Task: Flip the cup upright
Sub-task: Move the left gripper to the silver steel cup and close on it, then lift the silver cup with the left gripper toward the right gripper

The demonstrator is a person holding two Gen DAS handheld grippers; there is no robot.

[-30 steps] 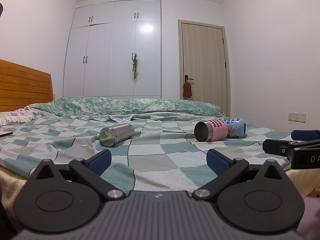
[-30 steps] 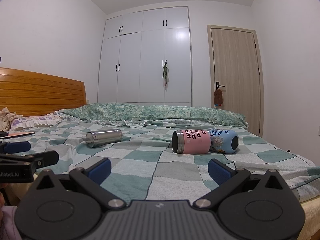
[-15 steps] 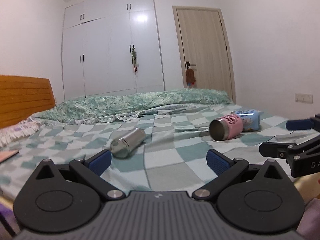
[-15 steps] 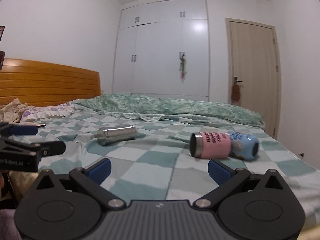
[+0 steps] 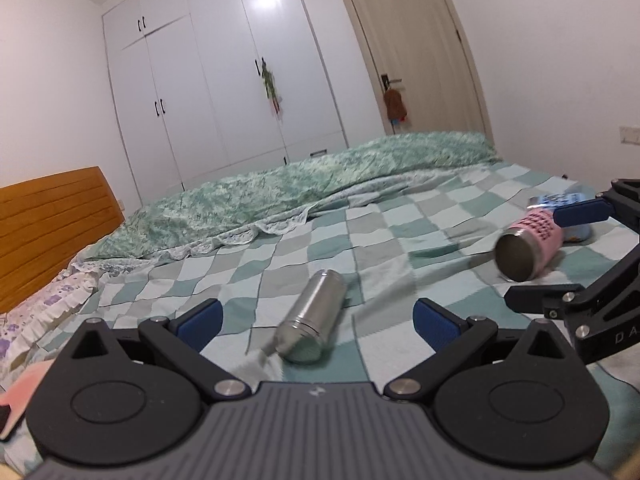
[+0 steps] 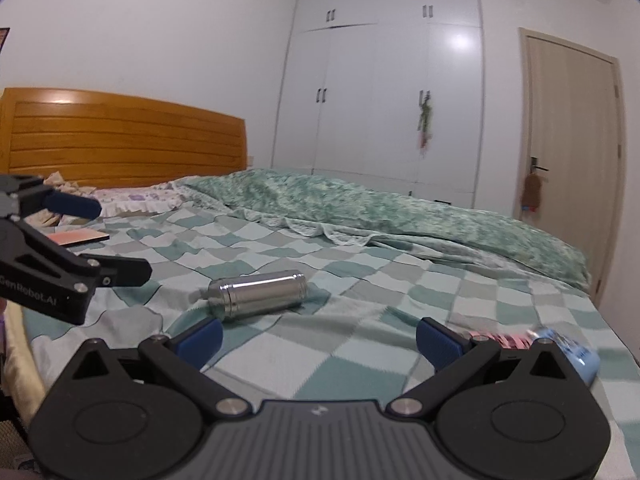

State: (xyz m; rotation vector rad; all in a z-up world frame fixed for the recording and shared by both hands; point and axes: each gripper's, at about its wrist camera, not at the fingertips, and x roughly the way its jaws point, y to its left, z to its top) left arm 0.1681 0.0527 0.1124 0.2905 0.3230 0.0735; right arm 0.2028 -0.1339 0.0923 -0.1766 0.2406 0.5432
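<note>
Left wrist view: the left tongs (image 5: pixel 316 318) sit low over a bed with a checked green, grey and white blanket (image 5: pixel 384 236). Their blue-padded fingers (image 5: pixel 199 319) are spread wide and hold nothing. Between the two fingers, just ahead of them, a steel cup (image 5: pixel 313 327) lies on its side, one end turned toward the camera; whether that end is open or capped, and whether anything is inside, cannot be told. Further ahead and to the right of the tongs, a pink cup (image 5: pixel 528 248) also lies on its side, its open mouth facing the camera and its steel inside looking empty. A blue cup (image 5: pixel 560 202) lies touching it just behind. The right tongs (image 5: pixel 568 254) come in from the right edge, fingers apart, with the pink cup seen between them.

Right wrist view: the right tongs (image 6: pixel 318 334) are spread wide and grip nothing. The steel cup (image 6: pixel 257 295) lies on its side ahead, slightly left of centre between the fingers. The pink cup (image 6: pixel 494 338) and blue cup (image 6: pixel 576 354) lie close behind the right finger, largely hidden by it and blurred. The left tongs (image 6: pixel 108 240) reach in from the left edge, fingers apart and empty. A pink flat object (image 6: pixel 78 237) lies on the blanket beyond them. A rumpled green quilt (image 6: pixel 360 208) and a wooden headboard (image 6: pixel 120 136) lie further back.
</note>
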